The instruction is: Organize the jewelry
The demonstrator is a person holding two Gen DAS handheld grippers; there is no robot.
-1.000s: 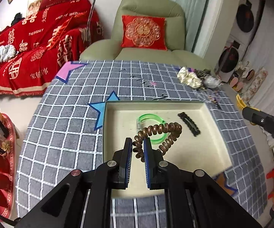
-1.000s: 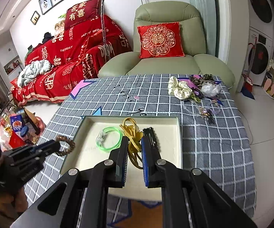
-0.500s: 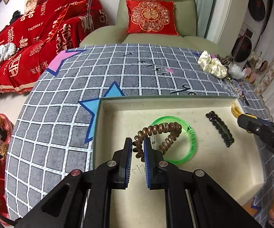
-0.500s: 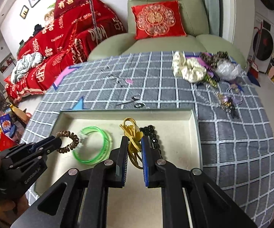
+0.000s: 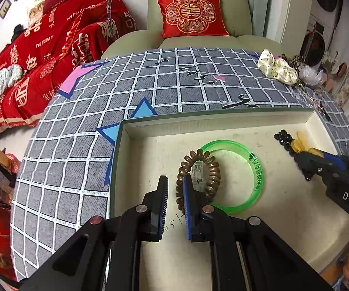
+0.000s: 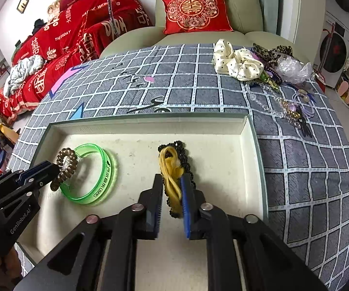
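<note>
A cream tray (image 5: 222,123) (image 6: 244,131) lies on the checked tablecloth. In it are a green bangle (image 5: 254,169) (image 6: 106,169) and a black bead bracelet (image 5: 283,140) (image 6: 186,162). My left gripper (image 5: 175,181) (image 6: 53,169) is open low over the tray; the brown spiral hair tie (image 5: 198,169) (image 6: 64,167) rests against its right finger, lying on the bangle. My right gripper (image 6: 172,184) (image 5: 302,155) has opened slightly; the yellow hair tie (image 6: 170,169) (image 5: 300,143) lies between its fingers on the black bracelet.
A cream dotted scrunchie (image 6: 237,63) (image 5: 276,68), and more loose jewelry (image 6: 288,106) lie on the cloth at the tray's far right. A green armchair with a red cushion (image 6: 195,9) stands behind the table. A red sofa is at the left.
Both grippers have come down into the tray. The left jaws have opened and let the brown spiral tie down on the green bangle. The right jaws have parted around the yellow tie.
</note>
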